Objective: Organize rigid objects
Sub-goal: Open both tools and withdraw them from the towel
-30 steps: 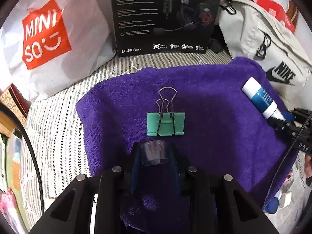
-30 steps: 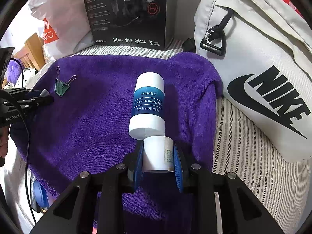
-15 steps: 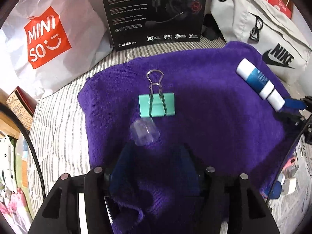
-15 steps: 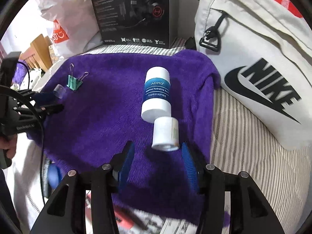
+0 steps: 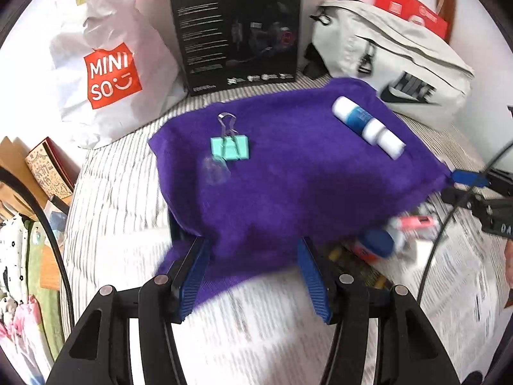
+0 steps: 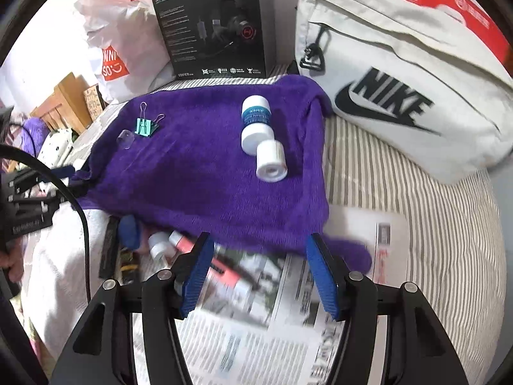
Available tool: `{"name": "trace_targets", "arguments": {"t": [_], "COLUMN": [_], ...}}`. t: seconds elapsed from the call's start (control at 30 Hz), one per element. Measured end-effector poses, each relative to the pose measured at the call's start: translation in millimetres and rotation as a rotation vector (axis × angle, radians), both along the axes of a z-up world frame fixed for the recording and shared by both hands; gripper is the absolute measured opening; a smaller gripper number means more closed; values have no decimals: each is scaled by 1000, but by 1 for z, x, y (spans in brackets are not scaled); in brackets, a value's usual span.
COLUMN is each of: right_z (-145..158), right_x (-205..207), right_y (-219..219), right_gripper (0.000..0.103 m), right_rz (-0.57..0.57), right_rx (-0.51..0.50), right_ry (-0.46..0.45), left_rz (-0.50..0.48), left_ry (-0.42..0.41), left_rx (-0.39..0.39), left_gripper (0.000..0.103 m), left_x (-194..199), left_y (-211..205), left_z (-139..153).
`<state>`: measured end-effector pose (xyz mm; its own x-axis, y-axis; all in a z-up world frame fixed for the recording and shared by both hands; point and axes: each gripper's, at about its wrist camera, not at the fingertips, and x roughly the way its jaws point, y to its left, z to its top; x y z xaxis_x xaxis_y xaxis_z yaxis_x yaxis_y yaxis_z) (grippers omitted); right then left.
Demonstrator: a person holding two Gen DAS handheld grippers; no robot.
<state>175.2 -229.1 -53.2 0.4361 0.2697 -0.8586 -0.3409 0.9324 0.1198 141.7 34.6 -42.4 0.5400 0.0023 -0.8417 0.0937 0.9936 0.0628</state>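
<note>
Right wrist view shows the items you have sorted lying on the purple towel (image 6: 205, 173): the small white cylinder (image 6: 271, 160) on its side, touching the base of the blue-labelled white bottle (image 6: 256, 122), and, well apart near the towel's left edge, the teal binder clip (image 6: 146, 126) with the clear cap (image 6: 125, 138) just beside it. Both round pieces lie on soft, uneven cloth over a striped bed (image 6: 416, 211), so a nudge or a tug on the towel could roll them off toward the edge.

Your right gripper (image 6: 259, 272) is spread wide and holds nothing; its fingers hang over the towel's near hem and the newspaper (image 6: 256, 337). Your left gripper (image 5: 253, 276) is likewise spread and empty, with the towel's fold between its fingers. Dipping either one here risks catching the cloth and dragging the whole arrangement.

The remaining items, a blue-capped jar (image 5: 375, 247) and a pink tube (image 5: 416, 224), sit partly tucked under the towel's front edge on the newspaper. Reaching for them may lift the hem; blur hides their exact lie, so judge carefully. The left gripper's cable (image 6: 80, 211) could also snag the corner.
</note>
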Motion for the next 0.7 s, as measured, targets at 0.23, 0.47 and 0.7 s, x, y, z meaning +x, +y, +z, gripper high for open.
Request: {"name": "trace_targets", "arguments": {"t": [0.23, 0.47, 0.7], "right_z": [12, 18, 12], "right_x": [-30, -49, -61], "right_y": [-5, -6, -4], "right_gripper": [60, 64, 63], "right_rz": [-12, -1, 10], "right_rx": [2, 12, -9], "right_ry": [-25, -31, -27], "left_rz": [-7, -11, -8], "left_ry": [70, 103, 104], "left_rx": [-62, -108, -17], "left_gripper": [55, 55, 60], "left_x": [-21, -17, -24], "left_y": [-26, -43, -46], "left_z": [-34, -48, -54]}}
